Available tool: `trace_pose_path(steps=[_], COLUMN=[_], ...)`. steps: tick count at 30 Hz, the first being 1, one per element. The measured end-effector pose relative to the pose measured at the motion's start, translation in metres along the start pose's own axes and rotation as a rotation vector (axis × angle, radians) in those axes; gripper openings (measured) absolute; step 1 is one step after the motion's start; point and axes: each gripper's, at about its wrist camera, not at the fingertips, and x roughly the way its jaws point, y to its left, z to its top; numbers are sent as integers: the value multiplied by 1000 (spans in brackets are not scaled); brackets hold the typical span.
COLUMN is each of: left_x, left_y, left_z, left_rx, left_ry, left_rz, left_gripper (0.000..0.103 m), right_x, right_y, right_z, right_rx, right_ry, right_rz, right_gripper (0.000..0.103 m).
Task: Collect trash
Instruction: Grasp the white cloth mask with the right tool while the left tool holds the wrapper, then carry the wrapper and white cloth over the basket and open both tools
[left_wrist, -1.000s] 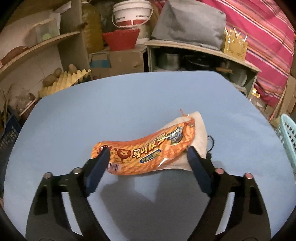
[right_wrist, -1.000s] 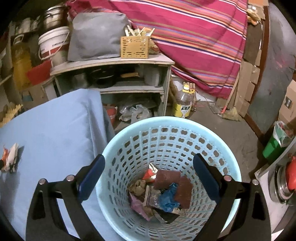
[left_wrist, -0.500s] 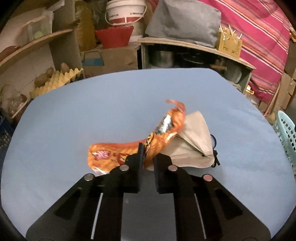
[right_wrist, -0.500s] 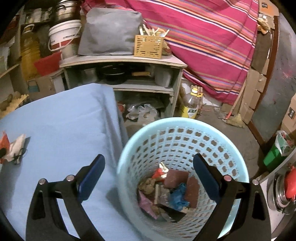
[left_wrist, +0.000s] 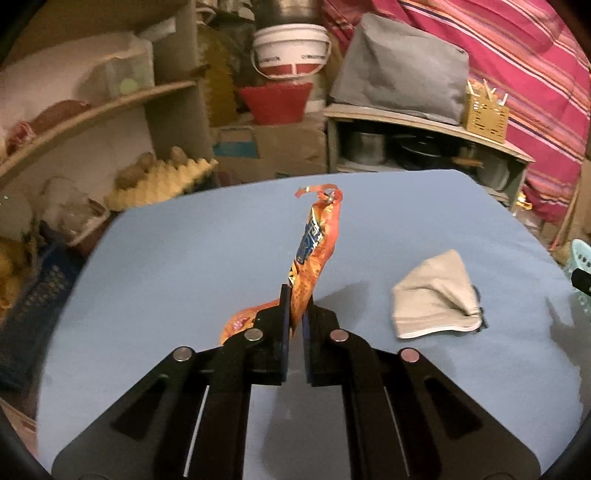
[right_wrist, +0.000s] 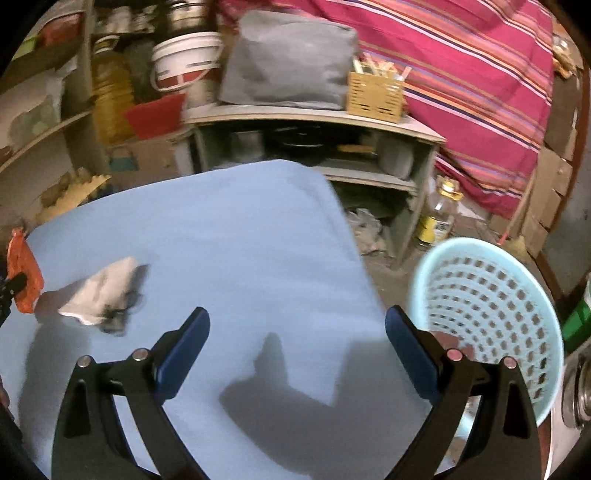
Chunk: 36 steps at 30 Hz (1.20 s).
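My left gripper is shut on an orange sausage wrapper and holds it above the blue table, one end standing up, the other hanging down. The wrapper also shows at the left edge of the right wrist view. A folded beige face mask lies on the table to the right; it also shows in the right wrist view. My right gripper is open and empty over the table's right part. The light blue trash basket stands on the floor to its right.
Behind the table stand shelves with pots, a grey bag, a white bucket, a red basin and a yellow egg tray. An oil bottle stands on the floor near the basket.
My left gripper has closed on the wrapper and lifted it off the mask. My right gripper has swung left from over the basket to over the table.
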Motion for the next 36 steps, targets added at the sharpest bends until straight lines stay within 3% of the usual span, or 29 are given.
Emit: trace_pose_path(steps=[6, 14, 25, 26, 28, 31, 34, 36], left_x=[-6, -5, -3, -3, -3, -4, -5, -6], left_y=[25, 55, 84, 85, 83, 77, 68, 62], left_z=[1, -3, -10, -10, -9, -8, -6, -5], left_rx=[-33, -78, -108, -111, -106, -87, -79, -82], left_ry=[-13, -18, -5, -3, -2, -7, -11, -11], left_rz=[8, -19, -7, -10, -13, -21, -34, -46], left_gripper=[4, 4, 4, 4, 4, 4, 4, 4], right_x=[7, 13, 36, 39, 44, 45, 42, 37], right_y=[52, 116, 149, 151, 154, 154, 152, 146], right_z=[-1, -6, -10, -11, -12, -12, -11, -10], right_rx=[-6, -70, -103, -109, -120, -106, -118, -113], right_ry=[11, 12, 70, 76, 98, 109, 95, 80], right_rz=[58, 64, 62, 68, 94, 149, 176, 192], right_gripper=[94, 94, 92, 90, 68, 47, 36, 35])
